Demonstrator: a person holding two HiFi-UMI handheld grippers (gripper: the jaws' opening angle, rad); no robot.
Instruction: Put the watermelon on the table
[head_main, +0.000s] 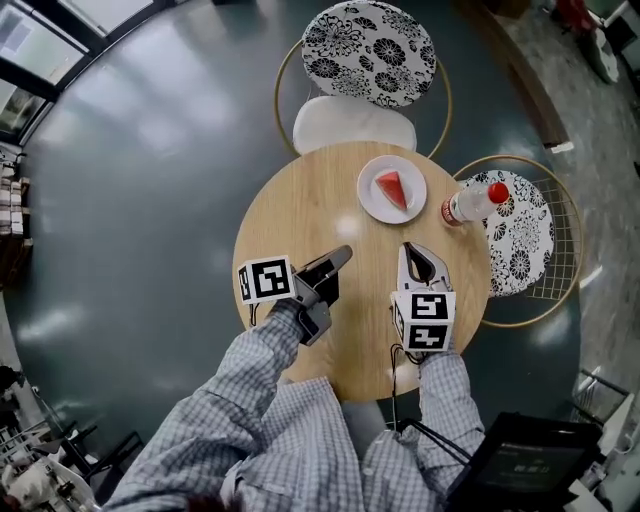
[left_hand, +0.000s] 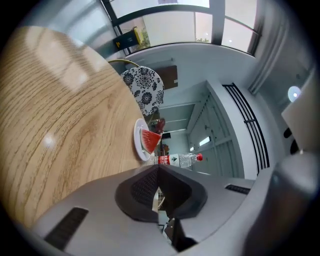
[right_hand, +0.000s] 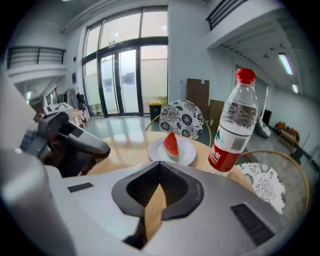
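Note:
A red watermelon slice (head_main: 392, 188) stands on a white plate (head_main: 372, 207) at the far side of the round wooden table (head_main: 295, 215). Both grippers hover over the near half of the table, apart from the plate. My left gripper (head_main: 343, 255) points toward the plate, its jaws shut with nothing between them. My right gripper (head_main: 410, 248) is just right of it, jaws meeting at the tips, holding nothing. In the left gripper view the slice (left_hand: 149, 140) sits beyond the shut jaws (left_hand: 158, 167). The right gripper view shows the slice (right_hand: 171, 145) ahead of its closed tips (right_hand: 160, 164).
A clear water bottle (head_main: 470, 205) with a red cap lies or leans at the table's right edge beside the plate. A chair with a black-and-white patterned cushion (head_main: 368, 40) stands behind the table, and a second one (head_main: 520, 240) at its right. Grey floor surrounds the table.

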